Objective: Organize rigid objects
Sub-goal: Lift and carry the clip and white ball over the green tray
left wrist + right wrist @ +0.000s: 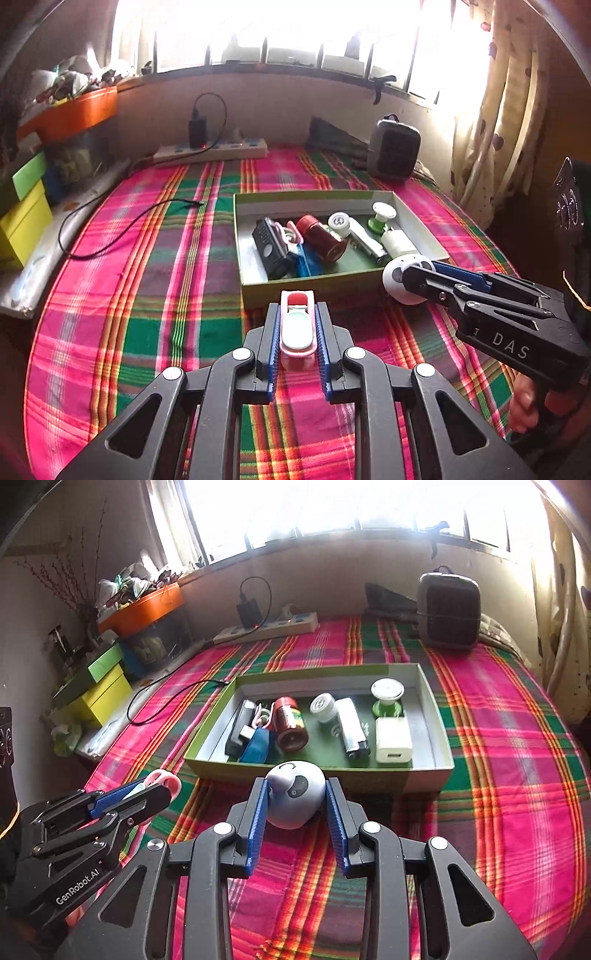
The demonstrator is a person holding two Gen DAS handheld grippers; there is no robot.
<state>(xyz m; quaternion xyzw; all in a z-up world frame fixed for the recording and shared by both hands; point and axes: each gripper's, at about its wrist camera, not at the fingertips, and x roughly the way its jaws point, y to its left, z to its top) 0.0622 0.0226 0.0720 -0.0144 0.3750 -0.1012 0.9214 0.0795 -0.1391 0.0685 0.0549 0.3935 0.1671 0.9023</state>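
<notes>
My left gripper [297, 308] is shut on a pink and white clip-like object [296, 328], held above the plaid cloth just in front of the green box [314, 290]. My right gripper [295, 781] is shut on a white rounded gadget [295, 797] with dark buttons, near the box's front edge. From the left wrist view the right gripper [408, 275] and the white gadget [397, 282] sit at the box's front right corner. In the right wrist view the left gripper [162, 788] holds the pink object [166, 779] at lower left. The box [317, 773] holds several small items.
The box holds a black device [271, 247], a red jar [290, 722], a white charger [393, 740] and a green-based spool [386, 698]. A power strip [210, 149], a grey heater [393, 149] and a loose black cable [122, 229] lie on the plaid cloth. Coloured boxes [99, 694] stand left.
</notes>
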